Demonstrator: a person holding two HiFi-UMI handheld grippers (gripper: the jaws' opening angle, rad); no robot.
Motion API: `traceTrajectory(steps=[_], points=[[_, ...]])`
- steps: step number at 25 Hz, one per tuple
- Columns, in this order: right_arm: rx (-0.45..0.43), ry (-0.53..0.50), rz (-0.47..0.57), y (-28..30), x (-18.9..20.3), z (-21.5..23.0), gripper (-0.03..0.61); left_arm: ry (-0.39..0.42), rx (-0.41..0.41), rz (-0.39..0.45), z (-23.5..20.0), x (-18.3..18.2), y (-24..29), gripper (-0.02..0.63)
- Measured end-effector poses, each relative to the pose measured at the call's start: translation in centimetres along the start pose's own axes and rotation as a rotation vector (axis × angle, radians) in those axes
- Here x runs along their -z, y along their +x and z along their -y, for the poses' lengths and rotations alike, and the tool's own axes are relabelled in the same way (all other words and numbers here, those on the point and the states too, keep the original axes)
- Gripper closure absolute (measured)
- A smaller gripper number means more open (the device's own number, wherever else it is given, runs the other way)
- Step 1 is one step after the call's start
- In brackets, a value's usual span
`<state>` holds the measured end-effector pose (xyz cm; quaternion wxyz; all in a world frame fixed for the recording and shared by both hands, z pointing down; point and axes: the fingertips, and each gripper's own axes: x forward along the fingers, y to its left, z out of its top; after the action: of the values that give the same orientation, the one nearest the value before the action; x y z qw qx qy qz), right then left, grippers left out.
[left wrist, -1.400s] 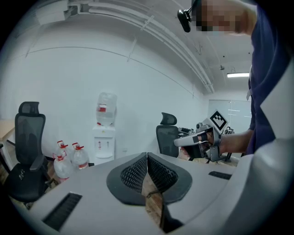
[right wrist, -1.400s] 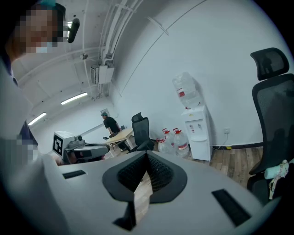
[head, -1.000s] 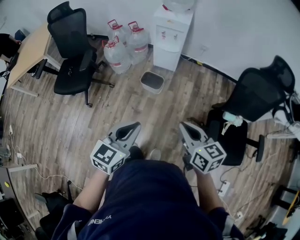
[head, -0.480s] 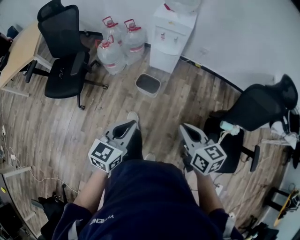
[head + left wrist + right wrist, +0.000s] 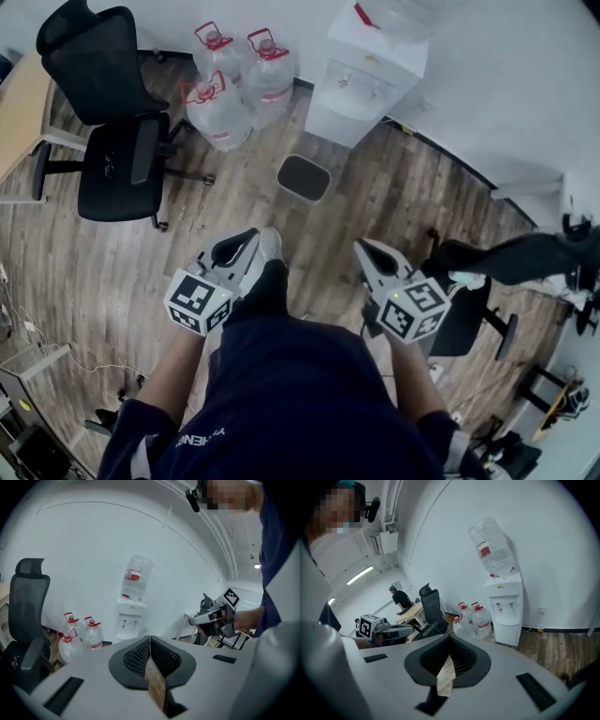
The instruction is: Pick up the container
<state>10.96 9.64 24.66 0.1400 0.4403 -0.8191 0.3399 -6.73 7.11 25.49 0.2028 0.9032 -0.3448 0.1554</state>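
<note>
Two-handed, holding left gripper and right gripper over wooden floor, with jaws closed and empty, facing grey container near water dispenser.

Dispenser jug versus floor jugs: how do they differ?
The dispenser jug is inverted, neck down; the floor jugs stand upright, red caps up. The dispenser jug sits atop the white dispenser; the floor jugs rest on the wood floor beside it. All are clear plastic.

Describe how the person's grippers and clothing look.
Both the left gripper and right gripper are light grey plastic wedges with black ribbed pads. Each carries a white cube with black square markers. The person wears a dark navy short-sleeved shirt.
</note>
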Motion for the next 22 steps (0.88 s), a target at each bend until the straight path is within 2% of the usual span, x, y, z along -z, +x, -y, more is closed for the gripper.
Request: traceTrajectory(steps=[5, 10, 17, 22], points=[[0.036, 0.016, -0.008, 6.3, -5.1, 2.1, 0.563, -0.002, 0.004, -0.014, -7.9, -3.0, 3.0, 0.584], [0.070, 0.041, -0.046, 10.2, -6.9, 4.1, 0.563, -0.014, 0.018, -0.033, -12.4, -4.3, 5.6, 0.584], [0.076, 0.022, -0.124, 14.7, -8.2, 6.4, 0.563, -0.064, 0.021, -0.092, -16.0, -2.7, 8.8, 0.584], [0.060, -0.006, -0.185, 18.3, -9.1, 9.9, 0.563, -0.104, -0.009, -0.132, -18.6, -1.4, 12.1, 0.584]])
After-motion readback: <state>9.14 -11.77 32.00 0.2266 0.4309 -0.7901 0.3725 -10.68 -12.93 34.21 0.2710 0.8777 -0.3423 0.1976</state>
